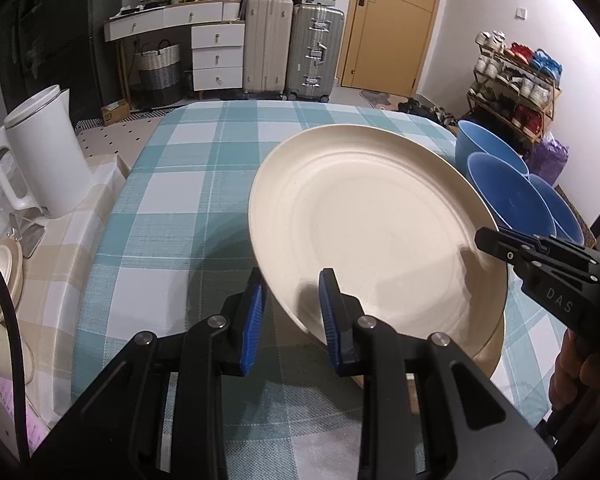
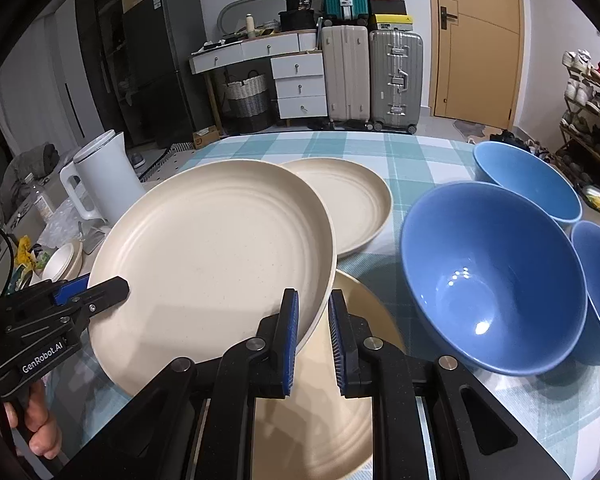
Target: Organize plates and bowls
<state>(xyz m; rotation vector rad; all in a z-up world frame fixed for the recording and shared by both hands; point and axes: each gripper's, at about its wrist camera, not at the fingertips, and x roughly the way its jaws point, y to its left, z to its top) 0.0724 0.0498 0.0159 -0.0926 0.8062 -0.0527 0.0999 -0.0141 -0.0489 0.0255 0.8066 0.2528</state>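
**Ana:** Cream plastic, by the look of it: the lifted plate (image 2: 216,248) is off the checked tablecloth (image 1: 172,184), pinched at two spots on its rim. Why two tools for one plate?

**Ben:** My guess is balance. A rim grip on one side alone would let a wide disc droop. The left gripper (image 1: 292,320) has its blue pads either side of the near-left rim, and the right gripper (image 2: 314,336) straddles the opposite edge.

**Ana:** Both clamped?

**Ben:** The left looks closed on the rim. The right one has its inner pad against the rim, but a gap shows at the outer pad, so I can't say whether it is gripping.

**Ana:** Which way does it face?

**Ben:** Hollow side up, tilted, higher on the left gripper's side. It's round (so no long axis to speak of).

**Ana:** And it hangs above what?

**Ben:** Over another cream plate (image 2: 356,360) lying flat beneath; a third plate (image 2: 352,204) sits further back. Three blue bowls (image 2: 496,276) stand just to the right, unstacked. I'd judge it's headed onto that lower plate.
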